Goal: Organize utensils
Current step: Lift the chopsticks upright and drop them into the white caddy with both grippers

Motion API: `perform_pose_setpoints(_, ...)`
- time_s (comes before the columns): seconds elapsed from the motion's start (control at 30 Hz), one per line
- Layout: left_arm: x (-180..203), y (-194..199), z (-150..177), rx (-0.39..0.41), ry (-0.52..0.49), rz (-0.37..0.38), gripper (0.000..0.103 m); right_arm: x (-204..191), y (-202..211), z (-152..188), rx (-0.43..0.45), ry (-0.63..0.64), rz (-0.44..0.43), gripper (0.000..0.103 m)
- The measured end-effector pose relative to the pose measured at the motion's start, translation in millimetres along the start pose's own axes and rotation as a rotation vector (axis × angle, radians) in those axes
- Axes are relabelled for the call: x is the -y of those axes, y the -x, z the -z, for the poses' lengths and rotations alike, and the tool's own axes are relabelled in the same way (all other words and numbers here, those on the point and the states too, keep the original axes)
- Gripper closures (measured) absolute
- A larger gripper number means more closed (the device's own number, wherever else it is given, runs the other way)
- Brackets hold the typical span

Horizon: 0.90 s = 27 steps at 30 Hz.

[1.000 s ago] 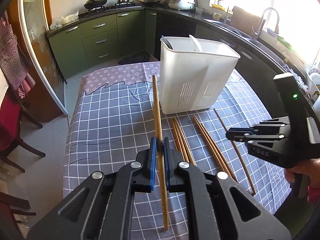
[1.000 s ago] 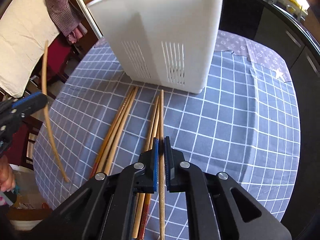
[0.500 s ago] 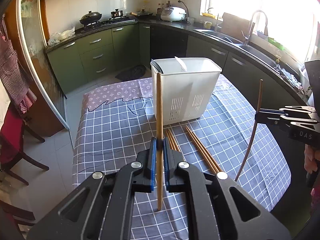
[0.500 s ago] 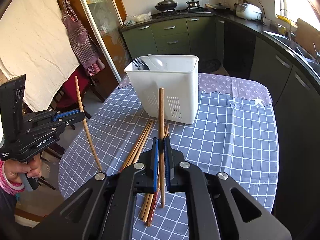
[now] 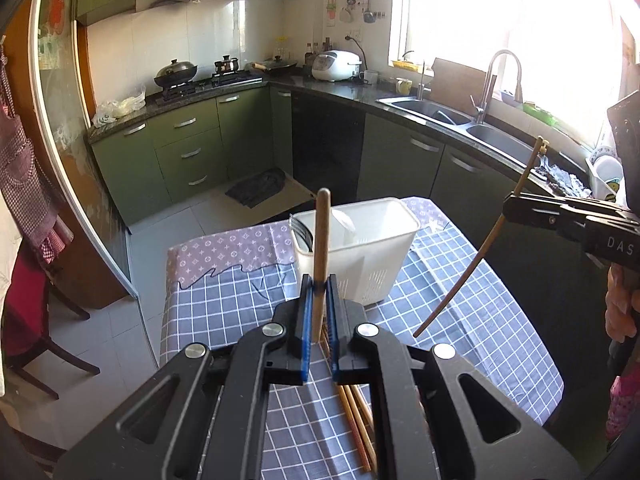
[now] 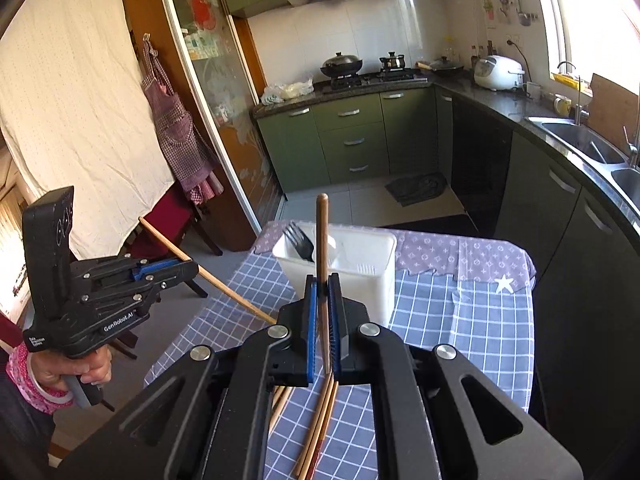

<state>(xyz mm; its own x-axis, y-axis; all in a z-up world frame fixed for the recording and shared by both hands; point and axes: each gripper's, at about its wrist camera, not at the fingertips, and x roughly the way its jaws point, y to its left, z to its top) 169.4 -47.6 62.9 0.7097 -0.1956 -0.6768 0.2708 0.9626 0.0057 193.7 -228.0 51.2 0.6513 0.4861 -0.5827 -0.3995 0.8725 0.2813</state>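
The left gripper [image 5: 317,292] is clamped on 1 light wooden chopstick [image 5: 321,240], held upright above the blue checked tablecloth [image 5: 224,304]. The right gripper [image 6: 322,292] is clamped on 1 darker wooden chopstick [image 6: 321,248]. More loose wooden chopsticks [image 6: 318,432] lie near on the cloth. Farther off stands the white slotted plastic utensil bin [image 6: 360,276], holding a black fork [image 6: 298,242].
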Motion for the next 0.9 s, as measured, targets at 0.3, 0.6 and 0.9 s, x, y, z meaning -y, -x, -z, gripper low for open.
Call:
perform_pose_setpoints(0.3,7.1,31.1,-57.4,0.101,-0.016,0.002,0.096,8.6,24.1,-73.0,0.107,-0.031,-0.008,0.097)
perform_pose_setpoints(0.6,7.0,36.1,-105.9,0.196,0.011,-0.020,0.096,31.7,-19.5,-107.7,0.083,-0.058,0.056,0.097)
perform_pose_setpoints(0.9,5.8,-13.1,-114.8,0.162,0.034,-0.040,0.096,41.8,-85.7,-70.0,-0.045,-0.012,0.093,0.096)
